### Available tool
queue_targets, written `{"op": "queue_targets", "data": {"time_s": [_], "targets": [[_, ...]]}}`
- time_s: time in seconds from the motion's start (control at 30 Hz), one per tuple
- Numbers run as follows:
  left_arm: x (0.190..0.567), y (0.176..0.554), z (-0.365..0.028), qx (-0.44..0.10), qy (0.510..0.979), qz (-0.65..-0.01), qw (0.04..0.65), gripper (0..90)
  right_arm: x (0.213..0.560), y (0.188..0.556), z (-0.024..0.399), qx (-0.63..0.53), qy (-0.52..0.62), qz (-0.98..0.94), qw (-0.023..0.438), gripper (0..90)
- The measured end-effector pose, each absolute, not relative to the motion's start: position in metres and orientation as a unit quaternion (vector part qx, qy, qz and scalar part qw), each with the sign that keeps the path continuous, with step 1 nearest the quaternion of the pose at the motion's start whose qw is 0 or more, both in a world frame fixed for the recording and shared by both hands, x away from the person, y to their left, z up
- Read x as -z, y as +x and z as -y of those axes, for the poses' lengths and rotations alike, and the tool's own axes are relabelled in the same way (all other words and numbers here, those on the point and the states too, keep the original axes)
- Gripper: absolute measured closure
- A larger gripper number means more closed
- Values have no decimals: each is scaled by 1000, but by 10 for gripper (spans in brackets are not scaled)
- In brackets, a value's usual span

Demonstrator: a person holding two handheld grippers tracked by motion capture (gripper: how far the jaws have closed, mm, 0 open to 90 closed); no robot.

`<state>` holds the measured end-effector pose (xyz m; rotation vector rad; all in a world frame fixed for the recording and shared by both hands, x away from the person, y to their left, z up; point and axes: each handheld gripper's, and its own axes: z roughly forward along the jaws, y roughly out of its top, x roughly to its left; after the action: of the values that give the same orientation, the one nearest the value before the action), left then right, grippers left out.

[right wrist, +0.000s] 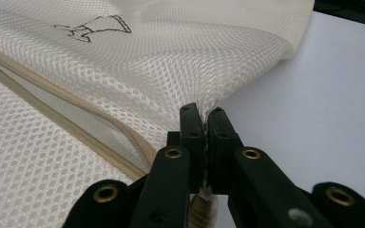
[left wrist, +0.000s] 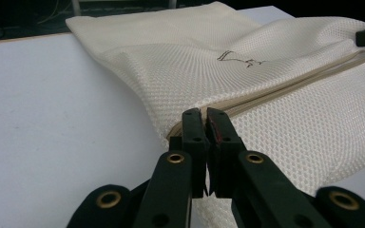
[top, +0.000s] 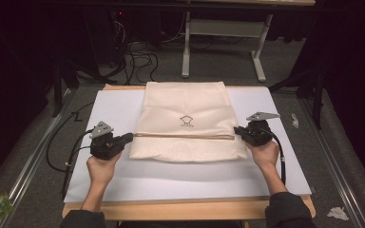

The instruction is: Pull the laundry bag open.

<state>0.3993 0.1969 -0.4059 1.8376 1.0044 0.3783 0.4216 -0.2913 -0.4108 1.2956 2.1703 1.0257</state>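
A small dark emblem (top: 187, 120) is printed at the centre of the cream mesh bag (top: 185, 102); no lettering can be read on it. The bag is laid flat on the white table (top: 123, 180), a beige zipper (top: 185, 137) running across it from 9 to 3 o'clock. The bag's edge at 9 o'clock is pinched by the closed fingers (left wrist: 192, 128) of the left gripper (top: 128, 137), just at the zipper's end. At 3 o'clock, the opposite edge is clamped between the closed fingers (right wrist: 190, 126) of the right gripper (top: 238, 129).
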Motion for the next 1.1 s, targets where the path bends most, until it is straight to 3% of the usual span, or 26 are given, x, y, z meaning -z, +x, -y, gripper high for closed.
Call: {"op": "queue_targets", "data": {"time_s": [0.67,1.1], "targets": [[406,397,-199,-182,763,-418,457,876,412,420,293,-359,468,-780,210,891],[412,398,-199,-153,763,-417,470,871,420,417,291,-371,469,-779,187,881]]}}
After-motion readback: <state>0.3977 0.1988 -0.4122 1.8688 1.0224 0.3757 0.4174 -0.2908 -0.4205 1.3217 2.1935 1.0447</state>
